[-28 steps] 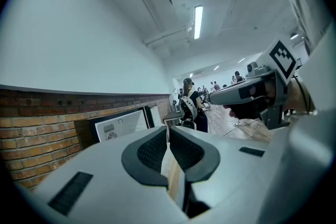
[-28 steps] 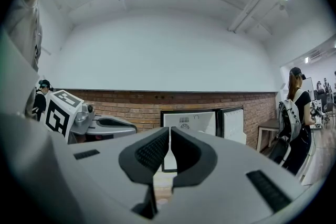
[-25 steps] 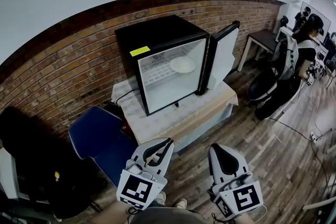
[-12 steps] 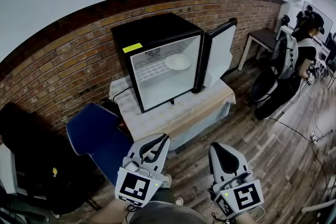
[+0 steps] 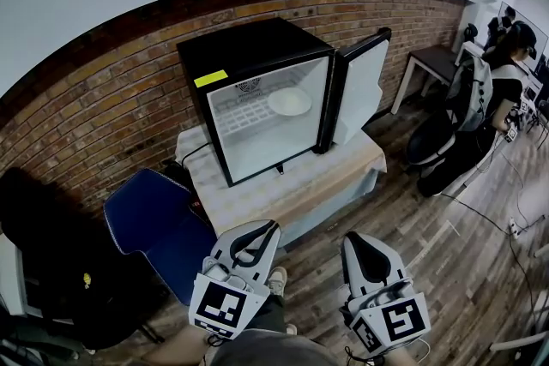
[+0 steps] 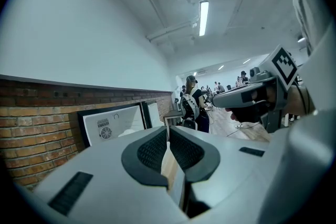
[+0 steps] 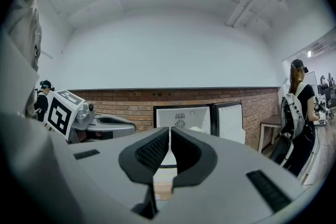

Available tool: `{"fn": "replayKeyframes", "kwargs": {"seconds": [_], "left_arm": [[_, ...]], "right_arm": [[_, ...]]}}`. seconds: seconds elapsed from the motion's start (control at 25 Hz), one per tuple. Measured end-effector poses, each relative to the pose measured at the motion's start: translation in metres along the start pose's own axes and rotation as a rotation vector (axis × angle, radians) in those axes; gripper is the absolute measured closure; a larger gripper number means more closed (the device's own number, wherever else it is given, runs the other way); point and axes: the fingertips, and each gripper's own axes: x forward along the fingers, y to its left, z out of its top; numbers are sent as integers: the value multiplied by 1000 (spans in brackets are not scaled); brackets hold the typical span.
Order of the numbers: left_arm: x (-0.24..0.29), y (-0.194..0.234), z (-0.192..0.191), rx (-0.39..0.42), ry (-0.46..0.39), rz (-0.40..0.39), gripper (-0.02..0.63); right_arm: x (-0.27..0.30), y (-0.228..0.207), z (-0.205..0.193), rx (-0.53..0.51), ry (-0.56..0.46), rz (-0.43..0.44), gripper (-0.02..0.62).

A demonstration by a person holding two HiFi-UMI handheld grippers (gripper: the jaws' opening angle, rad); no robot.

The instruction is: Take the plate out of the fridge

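Observation:
A black mini fridge [image 5: 257,56] stands on a cloth-covered table [image 5: 292,184], its door [image 5: 360,86] swung open to the right. A white plate [image 5: 289,103] lies on the wire shelf inside, upper right. Both grippers hang low over the floor, well short of the table. My left gripper [image 5: 273,227] is shut with nothing between its jaws. My right gripper [image 5: 354,241] is also shut and empty. The left gripper view shows its closed jaws [image 6: 168,131] with the fridge [image 6: 113,126] beyond them. The right gripper view looks past its closed jaws [image 7: 170,131] at the fridge [image 7: 181,115].
A blue chair [image 5: 150,223] stands left of the table, with a dark bag [image 5: 51,253] further left. A person with a backpack [image 5: 480,99] and a small dark table [image 5: 433,64] are at the right. A brick wall runs behind the fridge; the floor is wood planks.
The head view has drifted, so the fridge sits slightly further left and higher in the frame. Both grippers stay low and shut, almost unmoved.

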Motion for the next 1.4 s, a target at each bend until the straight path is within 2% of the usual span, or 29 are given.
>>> {"fn": "replayKeyframes", "kwargs": {"seconds": [0.52, 1.0, 1.4], "left_arm": [[57, 35, -11, -2, 5, -7, 577], [132, 89, -16, -29, 23, -20, 577], [188, 141, -20, -16, 33, -48, 577]], "right_arm": [[65, -36, -6, -6, 32, 15, 563], [143, -80, -11, 1, 74, 14, 563], [217, -107, -6, 10, 101, 5, 563]]}}
